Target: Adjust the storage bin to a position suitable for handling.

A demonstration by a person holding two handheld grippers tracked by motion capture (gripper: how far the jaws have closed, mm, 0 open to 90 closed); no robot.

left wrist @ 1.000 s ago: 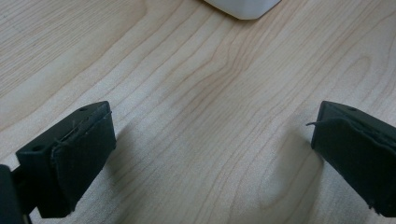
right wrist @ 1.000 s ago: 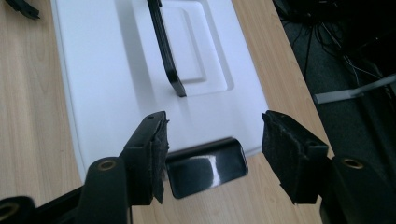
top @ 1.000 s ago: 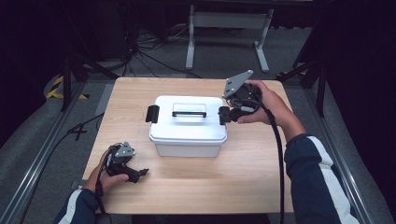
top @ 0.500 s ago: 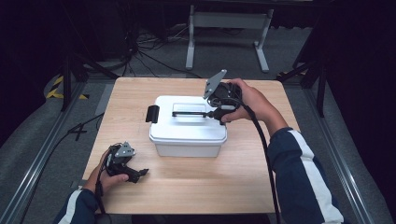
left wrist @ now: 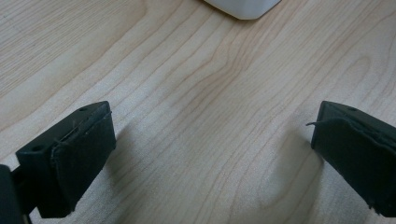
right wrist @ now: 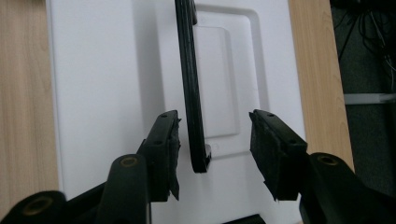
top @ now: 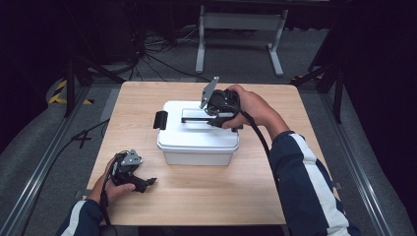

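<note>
A white lidded box [top: 194, 135] stands in the middle of the wooden table, with a black carry handle [top: 194, 119] on its lid and a black latch [top: 160, 119] on its left end. My right gripper [top: 216, 117] hovers over the right end of the lid, open. In the right gripper view its jaws straddle the black handle [right wrist: 191, 84], which stands up from the white lid [right wrist: 102, 70], and neither pad touches it. My left gripper [top: 142, 183] rests open near the table's front left, held in a hand, with bare wood between its pads [left wrist: 79, 154].
The table [top: 275, 196] has free wood in front of and to the right of the box. A corner of the white box [left wrist: 243, 7] shows at the top of the left gripper view. Cables and metal stand legs [top: 236, 29] lie on the floor beyond the table.
My right gripper has moved left from the box's right end onto the lid and now sits astride the handle. The left gripper has stayed put.
</note>
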